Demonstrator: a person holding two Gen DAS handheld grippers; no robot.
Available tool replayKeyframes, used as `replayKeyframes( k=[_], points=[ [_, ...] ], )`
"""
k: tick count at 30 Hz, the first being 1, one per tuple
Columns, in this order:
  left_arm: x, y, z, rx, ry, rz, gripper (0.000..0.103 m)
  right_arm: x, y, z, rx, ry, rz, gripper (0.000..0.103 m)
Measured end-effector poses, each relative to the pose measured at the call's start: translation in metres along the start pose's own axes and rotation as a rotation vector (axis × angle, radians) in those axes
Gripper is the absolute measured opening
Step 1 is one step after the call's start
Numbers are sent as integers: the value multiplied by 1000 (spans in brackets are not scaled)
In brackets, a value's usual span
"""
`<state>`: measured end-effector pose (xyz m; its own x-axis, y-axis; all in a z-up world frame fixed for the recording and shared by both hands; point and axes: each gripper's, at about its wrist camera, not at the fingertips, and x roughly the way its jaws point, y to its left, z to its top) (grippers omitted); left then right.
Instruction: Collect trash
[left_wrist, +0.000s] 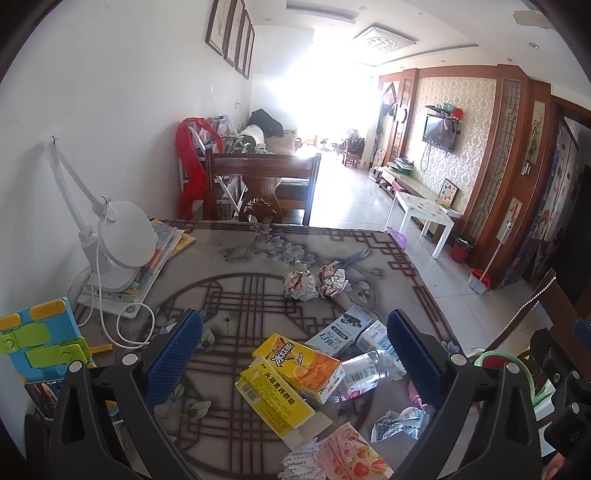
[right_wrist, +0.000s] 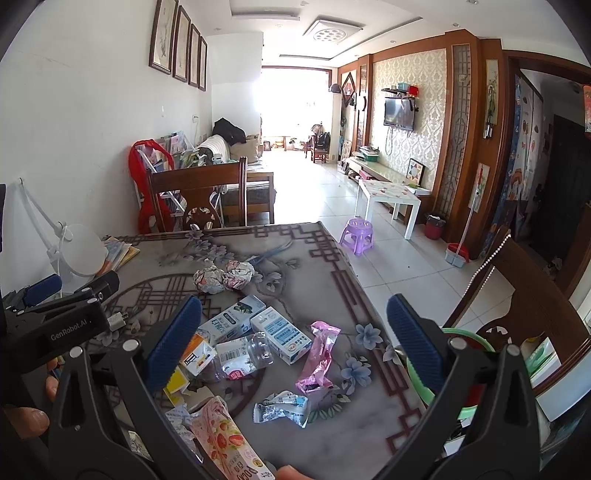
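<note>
Trash lies scattered on the near half of the table (right_wrist: 317, 266), under both your claws. Your left claw (left_wrist: 295, 354) is spread wide, holding nothing, hovering over the yellow box (left_wrist: 275, 400) and the orange drink carton (left_wrist: 303, 369), which touch each other. Your right claw (right_wrist: 295, 336) is also wide and empty, above the clear plastic bottle (right_wrist: 240, 356) and the white-blue carton (right_wrist: 280, 334). Pink wrapper (right_wrist: 317, 358) sits just right of that carton; crumpled blue-white wrapper (right_wrist: 282, 404) is nearer you. Strawberry carton (right_wrist: 225, 443) lies at the bottom edge, close to your fingers. Another blue-white carton (right_wrist: 231, 319) is behind the bottle. Two crumpled paper balls (right_wrist: 223, 277) sit touching each other, farther back mid-table. Green basin (right_wrist: 476, 339) is off the table's right edge, partly hidden by your right claw. White lamp (left_wrist: 122, 240) rests on books at the far left
</note>
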<state>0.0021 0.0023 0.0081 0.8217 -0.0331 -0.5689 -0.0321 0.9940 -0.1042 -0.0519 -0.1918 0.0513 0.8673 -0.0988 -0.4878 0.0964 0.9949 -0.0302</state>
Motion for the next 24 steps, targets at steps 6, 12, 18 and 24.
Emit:
replayKeyframes(
  k=[6,12,18,24],
  points=[
    [1,1,0,-1,1,1,95,1,0,-1,0,0,-4,99],
    [1,1,0,-2,3,1,95,1,-1,-1,0,2,-3,99],
    [2,1,0,-2,4,3,95,1,-3,-2,4,2,-7,99],
    [3,2,0,-2,4,4,95,1,-6,-3,6,1,-9,99]
  ],
)
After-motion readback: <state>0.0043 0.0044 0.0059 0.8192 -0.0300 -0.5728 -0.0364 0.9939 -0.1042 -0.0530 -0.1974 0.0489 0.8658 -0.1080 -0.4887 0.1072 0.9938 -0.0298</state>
